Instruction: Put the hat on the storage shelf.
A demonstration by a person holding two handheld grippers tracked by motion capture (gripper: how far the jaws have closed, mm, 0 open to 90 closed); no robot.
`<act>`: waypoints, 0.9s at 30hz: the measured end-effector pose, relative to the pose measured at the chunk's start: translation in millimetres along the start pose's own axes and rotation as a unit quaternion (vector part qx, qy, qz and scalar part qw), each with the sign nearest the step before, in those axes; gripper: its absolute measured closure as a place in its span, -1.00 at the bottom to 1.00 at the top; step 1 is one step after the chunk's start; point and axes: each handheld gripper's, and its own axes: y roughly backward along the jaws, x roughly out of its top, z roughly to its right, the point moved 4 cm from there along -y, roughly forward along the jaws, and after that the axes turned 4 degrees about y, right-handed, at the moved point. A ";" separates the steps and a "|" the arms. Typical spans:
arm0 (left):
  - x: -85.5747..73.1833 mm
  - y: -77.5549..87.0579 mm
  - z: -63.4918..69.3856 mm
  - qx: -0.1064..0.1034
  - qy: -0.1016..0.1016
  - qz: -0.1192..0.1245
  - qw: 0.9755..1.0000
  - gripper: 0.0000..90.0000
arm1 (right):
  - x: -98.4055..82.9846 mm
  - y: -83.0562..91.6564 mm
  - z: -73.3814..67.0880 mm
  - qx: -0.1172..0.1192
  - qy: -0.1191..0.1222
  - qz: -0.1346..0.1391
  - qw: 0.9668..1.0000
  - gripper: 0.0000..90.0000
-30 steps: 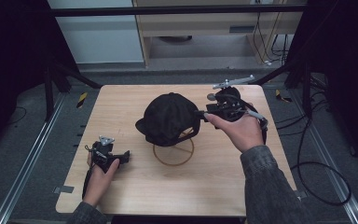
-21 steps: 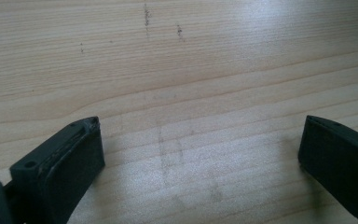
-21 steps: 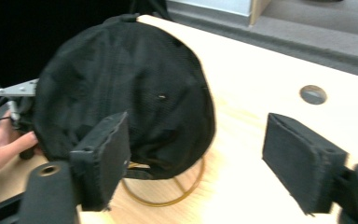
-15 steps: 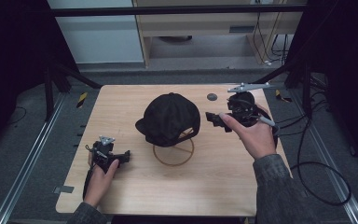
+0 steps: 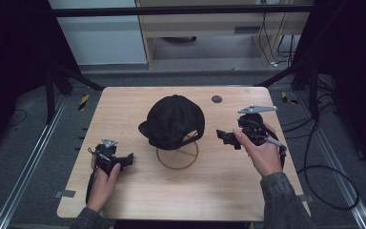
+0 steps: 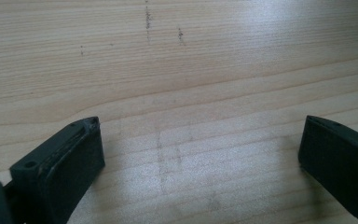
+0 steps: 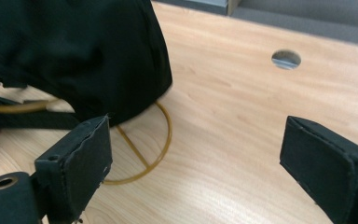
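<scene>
Pale wooden tabletop (image 6: 182, 93) with faint dark specks toward twelve o'clock, left gripper (image 6: 200, 149) with jaws set wide apart at seven and four o'clock, nothing between them

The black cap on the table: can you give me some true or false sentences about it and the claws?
1. The black cap sits on a gold wire stand. True.
2. The right claw is squeezing the cap. False: its jaws have just been opening, nothing is between them, and it is off to the side of the cap.
3. The left claw is open over bare wood. True.
4. The table is made of glass. False: it is light wood.
5. There is a small round hole in the table behind the cap. True.
</scene>
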 end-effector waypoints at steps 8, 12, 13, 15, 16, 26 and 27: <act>0.3 -0.2 -0.2 0.000 0.000 0.000 1.000 -1.00 | -25.0 -13.0 10.6 -0.003 -0.024 -0.010 1.000 -0.70; 0.3 -0.3 -0.2 0.000 0.000 0.000 1.000 -1.00 | -39.2 -18.3 15.0 -0.005 -0.029 -0.019 0.999 -0.69; 0.3 -0.3 -0.3 0.000 0.000 0.000 1.000 -1.00 | -44.8 -19.9 17.5 -0.008 -0.031 -0.020 0.999 -0.69; 0.3 -0.3 -0.3 0.000 -0.001 0.000 1.000 -1.00 | -49.6 -21.2 19.7 -0.008 -0.036 -0.021 0.999 -0.69; 0.3 -0.3 -0.3 0.000 0.000 0.000 1.000 -1.00 | -52.1 -21.9 21.1 -0.009 -0.036 -0.024 0.999 -0.69; 0.4 -0.3 -0.3 0.000 -0.001 0.000 1.000 -1.00 | -70.5 -26.0 26.9 -0.017 -0.040 -0.028 0.999 -0.69; 0.4 -0.3 -0.3 0.000 -0.001 0.000 1.000 -1.00 | -74.6 -27.3 27.4 -0.017 -0.042 -0.029 0.999 -0.70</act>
